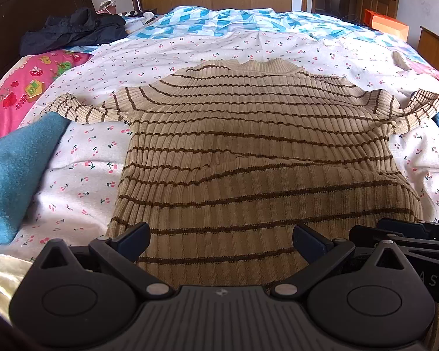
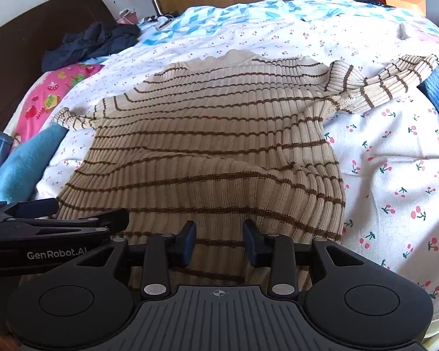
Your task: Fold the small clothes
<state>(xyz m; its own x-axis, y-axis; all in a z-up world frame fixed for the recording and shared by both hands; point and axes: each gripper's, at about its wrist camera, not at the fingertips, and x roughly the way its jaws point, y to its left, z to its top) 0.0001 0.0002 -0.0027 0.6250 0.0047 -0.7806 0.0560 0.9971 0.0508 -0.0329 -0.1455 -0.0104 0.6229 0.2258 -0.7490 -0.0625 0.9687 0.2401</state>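
The bed [image 1: 73, 181] carried the striped sweater [image 1: 248, 134] spread flat, sleeves out, hem nearest. The left gripper [image 1: 221, 241] gaped wide over the hem; the right gripper [image 2: 219, 241] stood partly open, gripping nothing. Pinching both hem corners evenly would likely keep the fold square.

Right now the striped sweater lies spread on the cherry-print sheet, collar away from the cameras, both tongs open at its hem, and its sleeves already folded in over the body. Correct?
Not quite: the sleeves are not folded in. Both wrist views show them stretched out sideways on the sheet. The rest holds: the sweater lies spread, collar far, left tongs and right tongs open at its hem.
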